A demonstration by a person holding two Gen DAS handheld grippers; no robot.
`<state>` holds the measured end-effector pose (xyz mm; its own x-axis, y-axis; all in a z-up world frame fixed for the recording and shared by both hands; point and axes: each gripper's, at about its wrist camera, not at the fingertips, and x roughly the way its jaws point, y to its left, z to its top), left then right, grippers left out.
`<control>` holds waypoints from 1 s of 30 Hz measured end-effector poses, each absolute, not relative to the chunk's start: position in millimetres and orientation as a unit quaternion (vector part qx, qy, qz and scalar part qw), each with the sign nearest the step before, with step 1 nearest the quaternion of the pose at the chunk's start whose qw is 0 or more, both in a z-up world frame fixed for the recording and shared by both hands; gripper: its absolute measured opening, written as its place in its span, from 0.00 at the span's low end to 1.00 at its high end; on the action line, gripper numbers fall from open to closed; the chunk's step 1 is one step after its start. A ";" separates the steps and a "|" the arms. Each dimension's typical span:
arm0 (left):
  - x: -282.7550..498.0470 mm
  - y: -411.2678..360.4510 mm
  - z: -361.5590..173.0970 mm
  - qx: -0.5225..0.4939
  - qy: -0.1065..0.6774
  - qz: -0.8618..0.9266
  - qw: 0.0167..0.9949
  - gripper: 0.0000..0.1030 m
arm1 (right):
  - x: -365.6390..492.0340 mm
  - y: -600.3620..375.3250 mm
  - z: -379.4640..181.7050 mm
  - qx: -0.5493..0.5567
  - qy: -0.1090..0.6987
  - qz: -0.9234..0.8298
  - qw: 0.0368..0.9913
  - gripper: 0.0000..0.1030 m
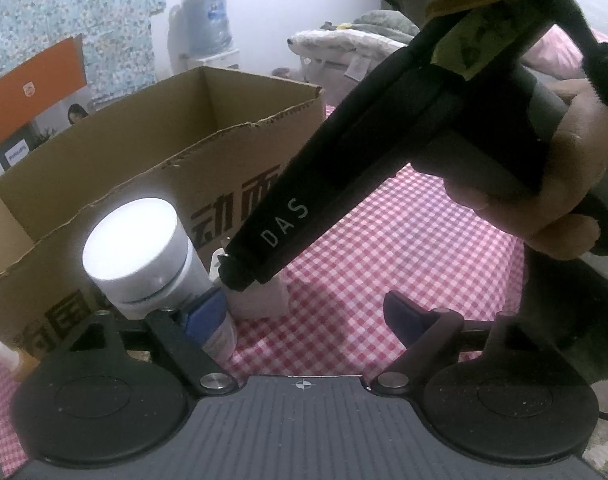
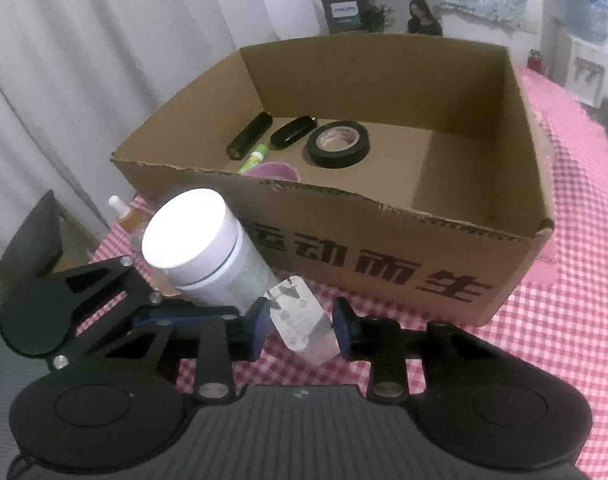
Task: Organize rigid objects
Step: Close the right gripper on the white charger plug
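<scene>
- One white plug adapter [image 2: 302, 326] stands on the checked tablecloth [image 2: 563, 320], just in front of the cardboard box [image 2: 383, 272] and beside the white bottle [image 2: 208, 248].
- The right gripper [image 2: 302, 326] has a blue pad on either side of the adapter; the pads look to be at its sides, but whether they press on it I cannot tell.
- The left gripper [image 1: 304, 312] is spread wide and grasps nothing; its left finger [image 1: 204, 312] lies against the one white-capped bottle.
- Inside the box I count five things: one roll of black tape [image 2: 337, 144], two black cylinders [image 2: 250, 136], one green tube [image 2: 252, 162] and one purple item [image 2: 272, 171].
- One small amber bottle [image 2: 124, 216] stands left of the box.
</scene>
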<state>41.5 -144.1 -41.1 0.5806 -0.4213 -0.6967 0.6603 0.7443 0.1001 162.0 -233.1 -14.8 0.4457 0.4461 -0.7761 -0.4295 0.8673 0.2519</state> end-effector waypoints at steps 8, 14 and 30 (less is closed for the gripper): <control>47.8 -147.9 -39.0 0.161 0.336 -0.327 0.868 0.80 | 163.3 -242.1 -14.3 0.045 0.487 0.247 0.837 0.29; 47.5 -148.0 -37.8 0.151 0.334 -0.349 0.862 0.78 | 160.7 -259.5 -15.9 0.093 0.510 0.223 0.826 0.27; 44.5 -146.5 -32.7 0.155 0.328 -0.330 0.872 0.73 | 158.2 -287.5 -13.1 0.185 0.519 0.185 0.814 0.43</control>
